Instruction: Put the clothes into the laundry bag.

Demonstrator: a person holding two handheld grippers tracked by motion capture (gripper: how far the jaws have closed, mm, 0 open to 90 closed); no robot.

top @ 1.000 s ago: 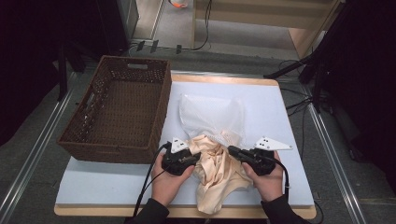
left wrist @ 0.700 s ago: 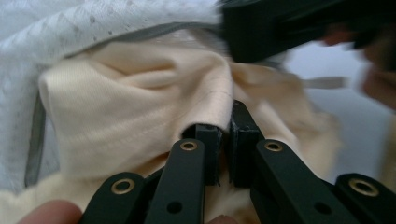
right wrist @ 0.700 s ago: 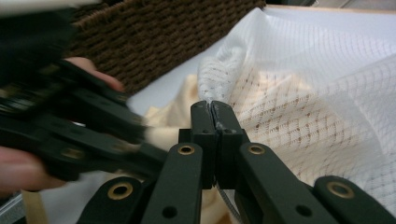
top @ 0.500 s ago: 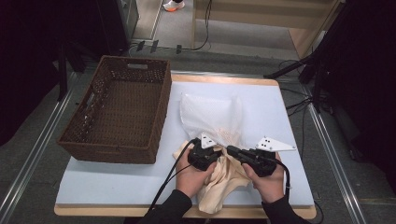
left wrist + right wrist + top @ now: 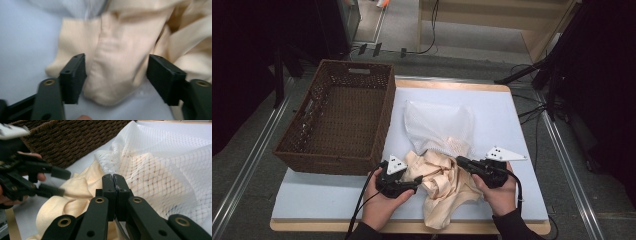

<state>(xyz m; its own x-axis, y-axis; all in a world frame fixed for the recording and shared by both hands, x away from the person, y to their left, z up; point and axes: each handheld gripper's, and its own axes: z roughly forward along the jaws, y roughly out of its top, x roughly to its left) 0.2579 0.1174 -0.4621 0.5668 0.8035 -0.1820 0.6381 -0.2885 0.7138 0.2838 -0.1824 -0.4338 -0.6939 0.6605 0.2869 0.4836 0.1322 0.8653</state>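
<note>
A crumpled cream cloth (image 5: 444, 187) lies at the table's front, its upper part tucked under the mouth of a white mesh bag (image 5: 439, 125). My right gripper (image 5: 459, 160) is shut on the bag's near edge, and its own view shows the mesh hem pinched at its tips (image 5: 114, 178). My left gripper (image 5: 416, 186) is at the cloth's left side. Its jaws stand open around a fold of the cream cloth (image 5: 117, 65), which lies between the pads without being squeezed. The right gripper view also shows the left gripper (image 5: 60, 182) open beside the cloth (image 5: 80, 192).
A dark brown wicker basket (image 5: 384, 120) stands at the left with nothing in it, its wall close to the left gripper. The pale blue table mat (image 5: 512, 120) is bare to the right of the bag. Cables and dark stands sit beyond the table.
The left gripper reached right into the cloth by the bag's mouth half a second ago, then drew back left and toward me. The right gripper kept its hold on the mesh.
</note>
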